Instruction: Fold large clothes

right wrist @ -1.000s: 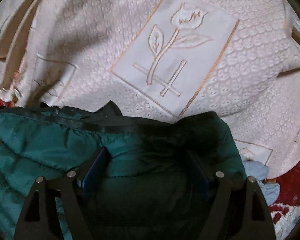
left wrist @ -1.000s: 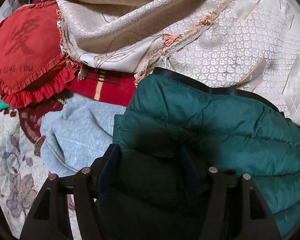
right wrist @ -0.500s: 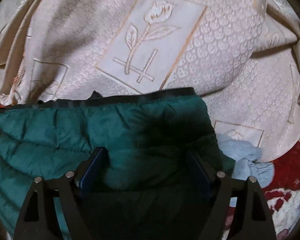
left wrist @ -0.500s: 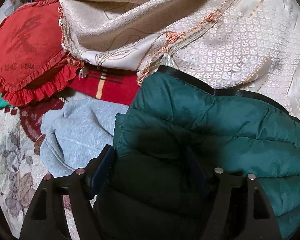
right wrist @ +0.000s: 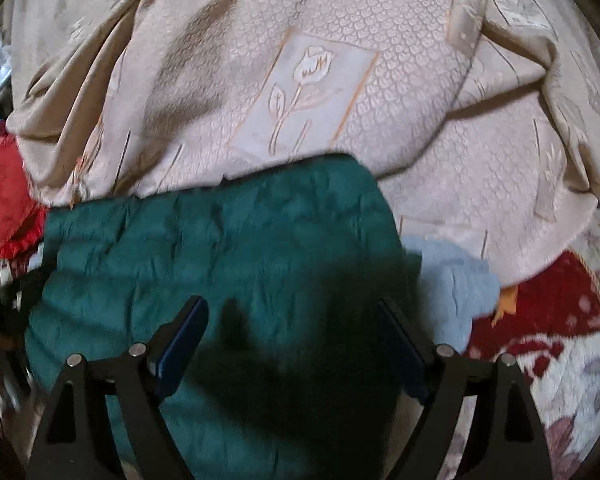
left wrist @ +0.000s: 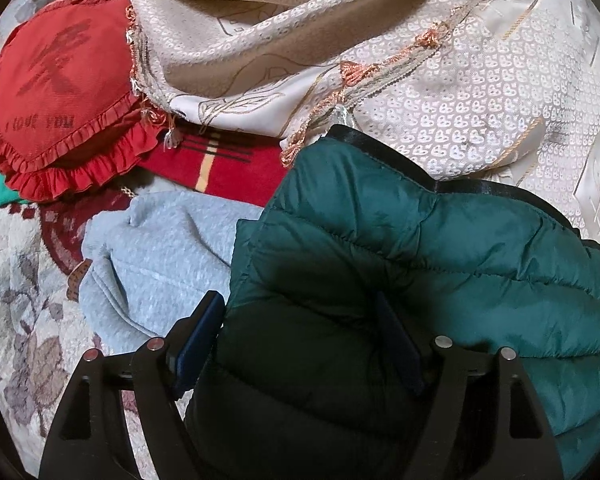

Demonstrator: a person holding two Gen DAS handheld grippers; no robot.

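The green quilted jacket [left wrist: 440,264] is lying folded on the floral rug [left wrist: 16,296], filling the left wrist view from about 3 o'clock down to 6 o'clock, with its dark-trimmed edge butting against the cream patterned cloth [left wrist: 480,100] at 12 to 1 o'clock. A grey sweatshirt [left wrist: 156,256] is lying just beside it at 9 o'clock, and a red ruffled cushion [left wrist: 60,100] is sitting at 10 o'clock.

To do this step well, both claws should probably be pressing the padded bulk flat and squaring its edges, since puffy fabric tends to spring back; the two ends should be worked evenly so the fold is not skewing.

The left gripper [left wrist: 300,328] is pointing forward and down over the jacket's left end. Its blades are standing wide apart, with jacket bulging between them, but whether they are actually pinching it cannot be told. The right gripper [right wrist: 292,332] is angling down over the jacket [right wrist: 220,256] near its right edge, the fingers likewise spread wide, the cloth appearing to lie beneath them and not clamped. The right view is blurring slightly. The sweatshirt [right wrist: 452,292] is peeking out at 3 o'clock there, the cream cloth [right wrist: 320,80] rising at 12 o'clock.
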